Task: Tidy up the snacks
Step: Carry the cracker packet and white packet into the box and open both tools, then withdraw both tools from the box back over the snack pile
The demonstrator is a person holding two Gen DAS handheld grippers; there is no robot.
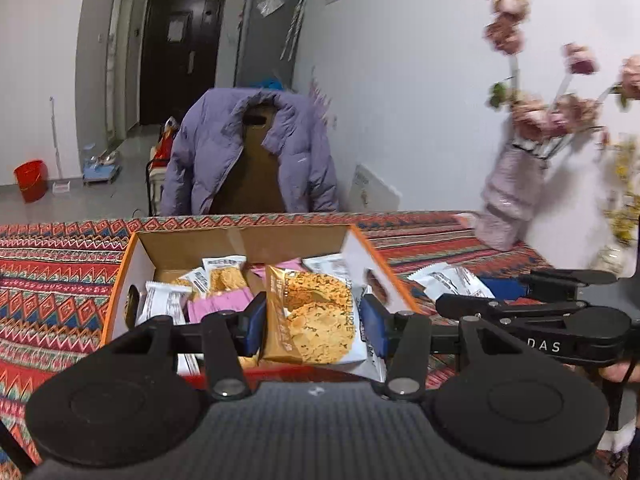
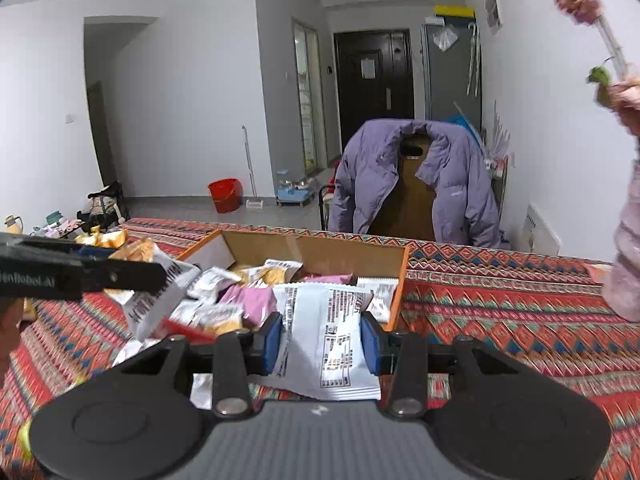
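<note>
Left claw (image 1: 314, 320) and right claw (image 2: 320, 342) both point slightly downward, clamped shut.

From my wrist cameras the room is evenly and softly lit, with no hard glare. The flowers (image 1: 552, 92) at far right smear with motion blur, as does the patterned tablecloth (image 2: 500, 320) near the edges. Fisheye distortion bends the walls, and dark corners vignette both views.

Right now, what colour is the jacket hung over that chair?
Lilac purple; the jacket shows best in the right wrist view.
</note>
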